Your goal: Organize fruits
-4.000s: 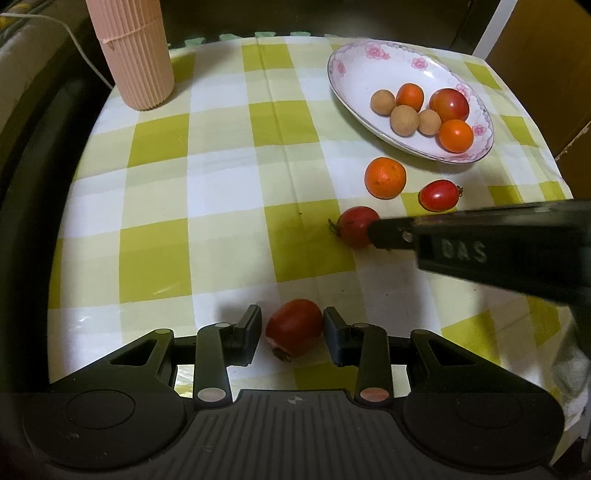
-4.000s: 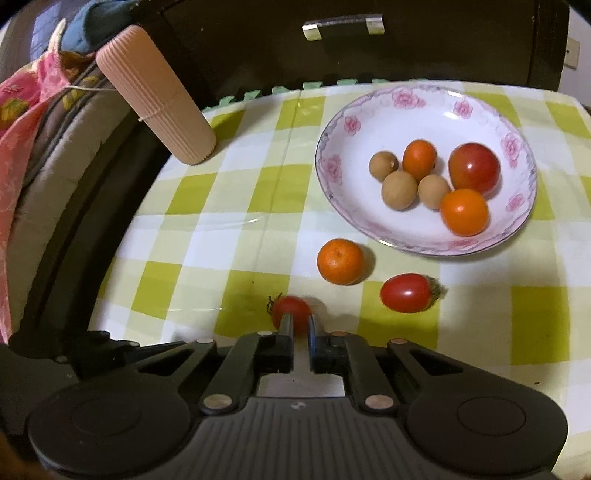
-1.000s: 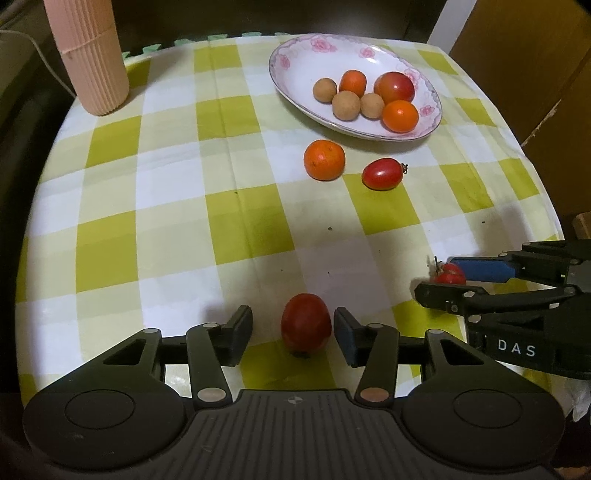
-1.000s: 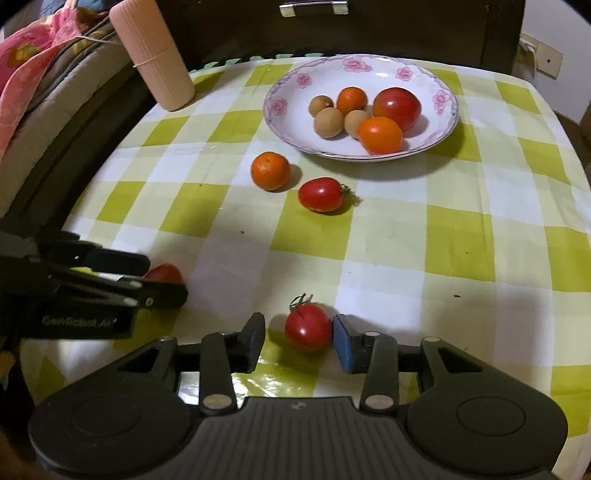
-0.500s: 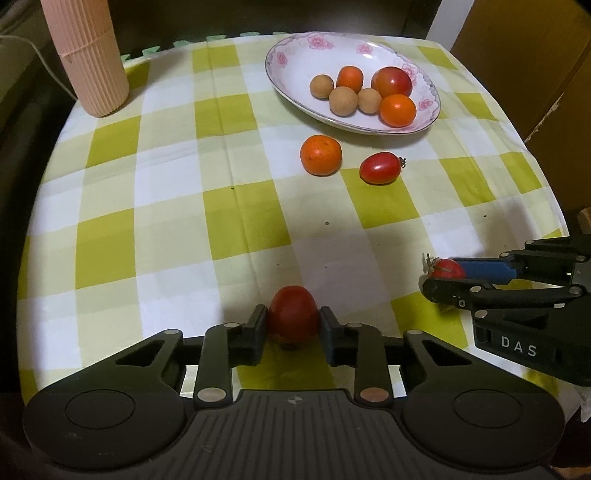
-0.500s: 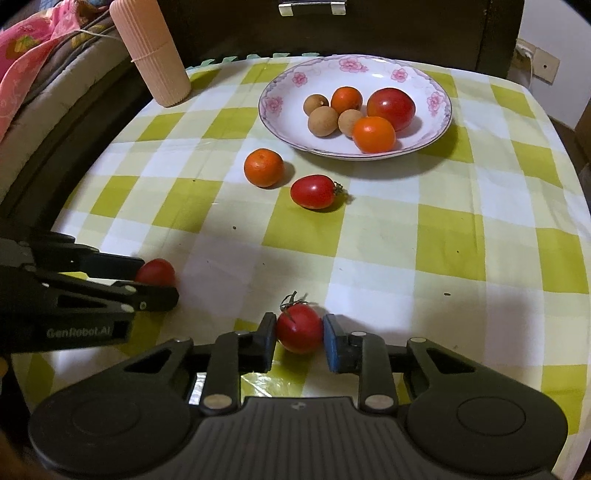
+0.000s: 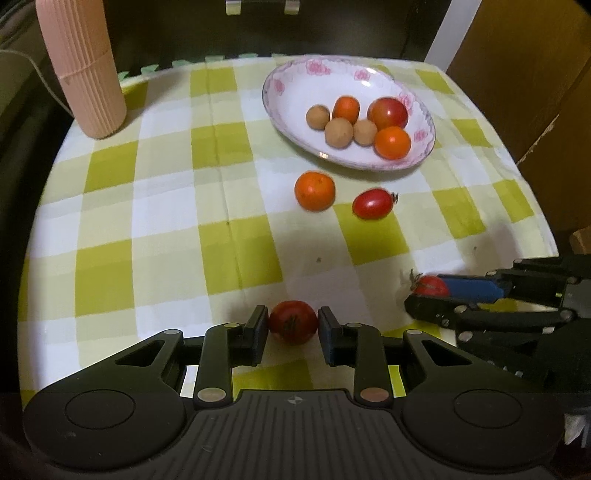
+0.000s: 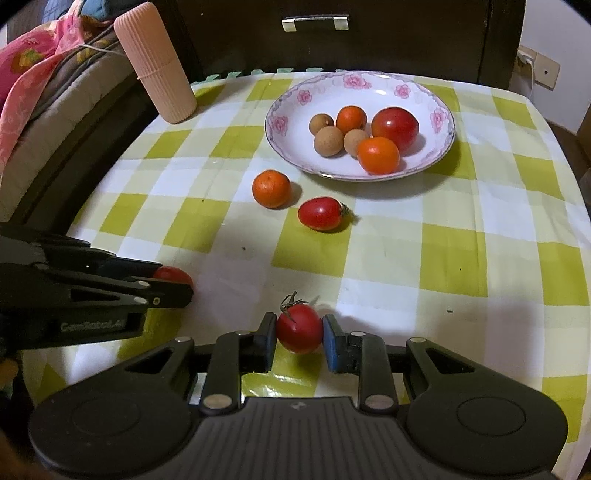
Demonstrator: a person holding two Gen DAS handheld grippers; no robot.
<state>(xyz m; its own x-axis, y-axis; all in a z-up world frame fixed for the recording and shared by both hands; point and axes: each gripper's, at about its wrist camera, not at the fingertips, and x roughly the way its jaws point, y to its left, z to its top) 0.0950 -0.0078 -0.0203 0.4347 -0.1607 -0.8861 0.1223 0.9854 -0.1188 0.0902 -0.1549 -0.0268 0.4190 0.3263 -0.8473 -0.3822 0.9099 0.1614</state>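
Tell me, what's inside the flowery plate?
The flowery plate holds one red tomato, two small oranges and three brown longans. Anything hidden beneath that fruit can't be seen.

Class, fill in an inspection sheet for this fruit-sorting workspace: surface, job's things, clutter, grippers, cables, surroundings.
Surface: table under a yellow-and-white checked cloth.
Job's things: floral plate holding three brown round fruits, two small oranges and one large red tomato. Loose on the cloth: an orange and an oval tomato side by side near the plate.
Clutter: ribbed pink cylinder upright at the far left corner.
Grippers: left gripper shut on a dark red tomato; right gripper shut on a stemmed tomato.
Cables: thin cord behind the cylinder; a plug in the wall socket.
Surroundings: dark drawer with metal handle; bedding to the left.
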